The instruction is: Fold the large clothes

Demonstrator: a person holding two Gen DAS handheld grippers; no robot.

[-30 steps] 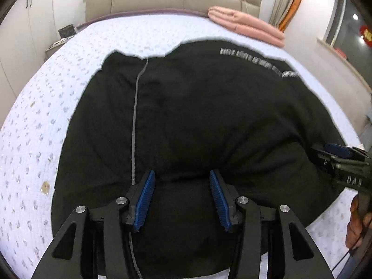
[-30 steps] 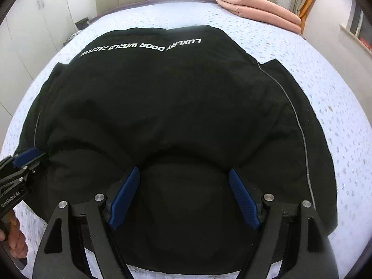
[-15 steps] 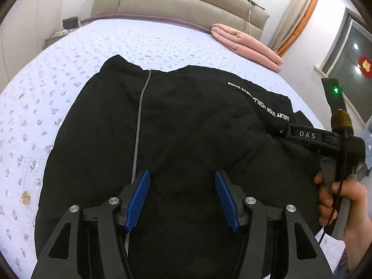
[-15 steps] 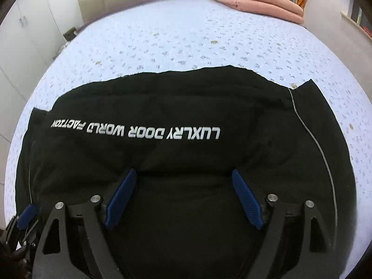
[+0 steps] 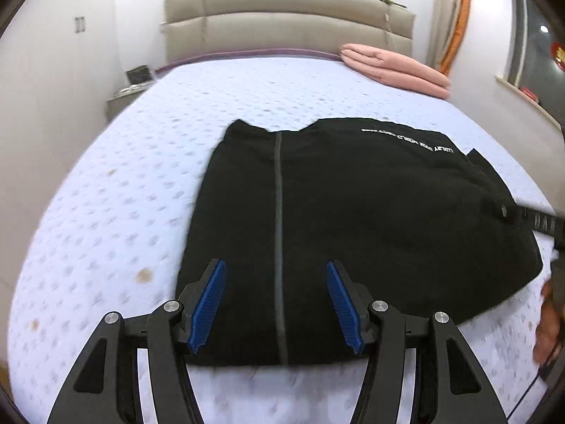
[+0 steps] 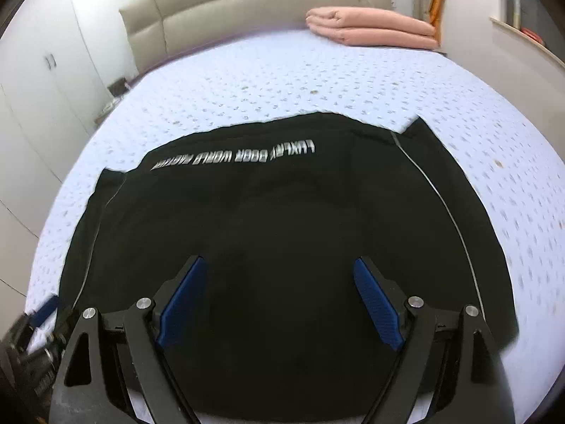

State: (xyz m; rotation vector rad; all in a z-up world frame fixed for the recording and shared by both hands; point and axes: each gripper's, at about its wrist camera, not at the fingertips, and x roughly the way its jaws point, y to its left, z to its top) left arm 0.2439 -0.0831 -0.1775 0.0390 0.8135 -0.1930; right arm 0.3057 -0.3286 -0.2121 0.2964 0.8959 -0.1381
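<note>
The left gripper (image 5: 275, 304) and right gripper (image 6: 279, 304) have just been opening; both gape wide, holding nothing, above the garment (image 5: 353, 229). It lies folded on the bed (image 5: 123, 194).

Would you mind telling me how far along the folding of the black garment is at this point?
Done: the black garment lies on the bed as a flat, squared-off bundle, its white lettering on top. In hand: nothing; the left gripper and right gripper both hover over it with jaws open and empty. Left: perhaps a further fold; I cannot tell whether one is planned.
</note>
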